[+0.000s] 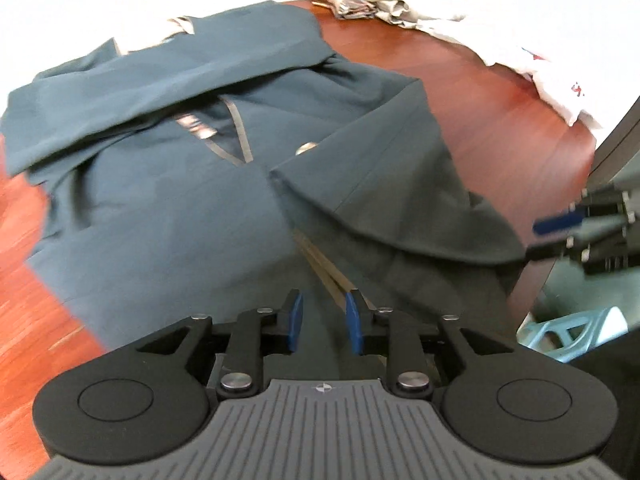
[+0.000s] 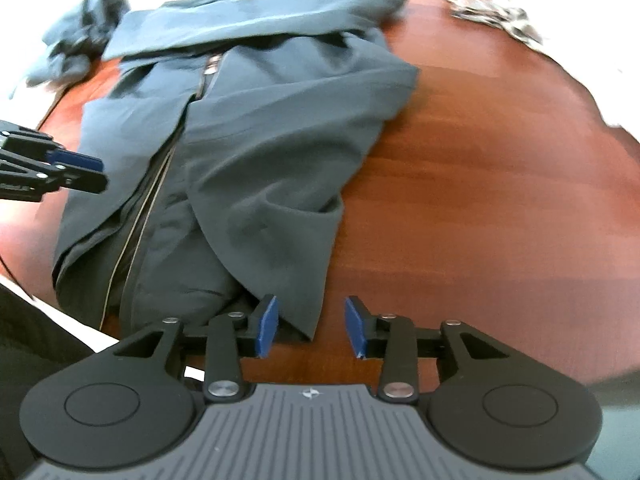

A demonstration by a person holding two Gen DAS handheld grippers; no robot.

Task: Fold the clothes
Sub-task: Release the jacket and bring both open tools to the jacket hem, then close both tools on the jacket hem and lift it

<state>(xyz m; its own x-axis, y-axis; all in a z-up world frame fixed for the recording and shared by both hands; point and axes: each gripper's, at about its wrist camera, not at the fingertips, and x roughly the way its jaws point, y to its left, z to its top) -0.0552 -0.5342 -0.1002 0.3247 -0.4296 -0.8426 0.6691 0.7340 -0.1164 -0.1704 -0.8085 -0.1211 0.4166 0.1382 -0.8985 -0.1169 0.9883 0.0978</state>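
A dark blue-grey zip jacket (image 1: pixel 180 208) lies spread on the red-brown wooden table (image 1: pixel 460 92), with one sleeve folded across its chest and a side panel folded in. My left gripper (image 1: pixel 324 314) hovers over the jacket's lower part near the zip, jaws apart with nothing pressed between the pads. My right gripper (image 2: pixel 312 318) stands open at the jacket's (image 2: pixel 260 140) near right hem; a corner of the hem lies between the pads without being pinched. The right gripper (image 1: pixel 548 236) also shows at the jacket's right edge, and the left gripper (image 2: pixel 92 172) at its left side.
A white cloth with red print (image 1: pixel 552 76) and a crumpled patterned cloth (image 1: pixel 360 0) lie at the far right of the table. Another crumpled blue-grey garment (image 2: pixel 76 36) sits at the far left. A pale teal stool (image 1: pixel 568 328) stands beyond the table's near right edge.
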